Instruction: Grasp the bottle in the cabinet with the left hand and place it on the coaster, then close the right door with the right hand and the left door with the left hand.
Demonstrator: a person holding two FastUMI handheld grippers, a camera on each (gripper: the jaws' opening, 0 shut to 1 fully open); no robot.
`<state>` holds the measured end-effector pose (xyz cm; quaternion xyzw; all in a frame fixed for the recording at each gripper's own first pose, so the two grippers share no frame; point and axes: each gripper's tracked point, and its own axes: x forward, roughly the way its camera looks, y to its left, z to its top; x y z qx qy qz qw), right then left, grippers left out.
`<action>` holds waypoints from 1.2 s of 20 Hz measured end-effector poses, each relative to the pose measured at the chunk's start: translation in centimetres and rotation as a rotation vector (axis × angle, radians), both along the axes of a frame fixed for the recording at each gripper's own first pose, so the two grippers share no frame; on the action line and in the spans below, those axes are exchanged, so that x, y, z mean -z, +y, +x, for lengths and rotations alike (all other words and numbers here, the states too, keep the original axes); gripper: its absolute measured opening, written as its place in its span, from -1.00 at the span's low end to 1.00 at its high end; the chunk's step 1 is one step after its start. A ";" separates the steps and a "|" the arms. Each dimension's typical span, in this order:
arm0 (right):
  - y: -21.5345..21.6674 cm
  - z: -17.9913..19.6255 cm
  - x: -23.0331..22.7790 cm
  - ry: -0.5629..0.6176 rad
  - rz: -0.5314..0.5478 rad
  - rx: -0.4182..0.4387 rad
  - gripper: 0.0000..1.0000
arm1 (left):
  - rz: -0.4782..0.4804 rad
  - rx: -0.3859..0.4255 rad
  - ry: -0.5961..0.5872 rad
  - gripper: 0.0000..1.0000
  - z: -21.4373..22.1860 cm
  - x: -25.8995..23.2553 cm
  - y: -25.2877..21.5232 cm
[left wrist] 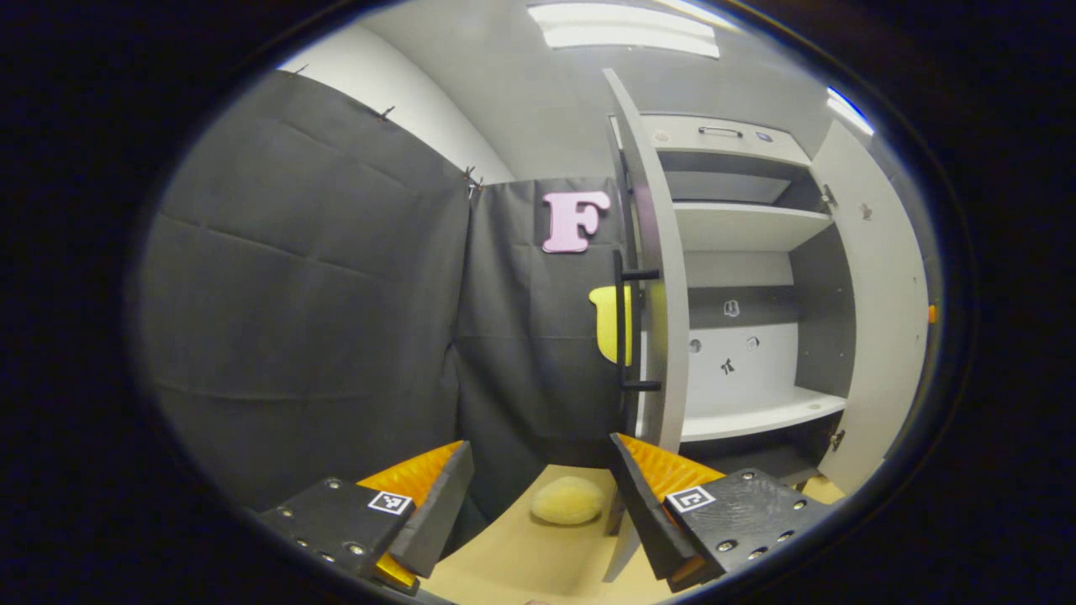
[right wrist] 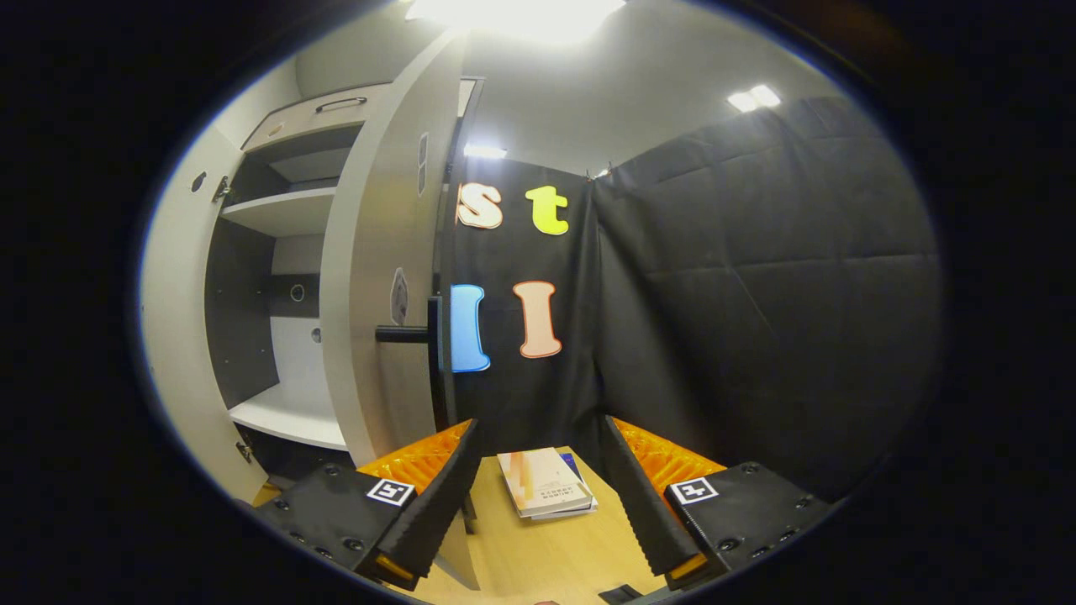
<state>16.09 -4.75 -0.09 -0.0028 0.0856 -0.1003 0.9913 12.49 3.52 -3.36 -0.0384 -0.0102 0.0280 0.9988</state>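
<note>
Both your tongs, left (left wrist: pixel 538 496) and right (right wrist: pixel 538 496), are spread and empty. I can't spot the bottle on the cabinet (left wrist: pixel 740 227) shelves. Swing the right door (right wrist: pixel 378 277) carelessly and it could clip your tongs.

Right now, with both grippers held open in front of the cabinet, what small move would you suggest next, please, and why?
Probably ease the right gripper forward-left toward the right door's handle. The shelves I can see hold no bottle, both doors stand open, and that gripper is open and empty, already facing the right door.
</note>
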 end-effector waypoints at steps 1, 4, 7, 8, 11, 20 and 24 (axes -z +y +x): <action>0.6 -0.1 0.0 -0.003 0.000 -0.010 0.89 | -0.004 0.009 -0.001 0.87 0.3 0.0 0.0; 2.5 -0.4 0.0 -0.009 0.012 -0.029 0.89 | -0.014 0.041 -0.001 0.87 1.4 0.3 -0.1; 4.6 -0.3 0.0 -0.010 0.023 -0.058 0.89 | -0.005 0.061 -0.007 0.89 2.0 0.2 0.0; 5.3 -0.3 0.0 -0.012 0.024 -0.066 0.89 | -0.004 0.067 -0.008 0.89 2.3 0.3 0.0; 6.9 -0.1 0.1 -0.012 0.035 -0.082 0.89 | -0.011 0.076 -0.003 0.87 2.3 0.6 0.7; 13.0 2.3 0.5 -0.013 0.046 -0.179 0.89 | -0.001 0.046 -0.002 0.87 1.7 1.1 3.5; 15.6 3.7 0.7 -0.011 0.057 -0.220 0.89 | -0.001 0.022 0.015 0.89 1.4 1.4 4.9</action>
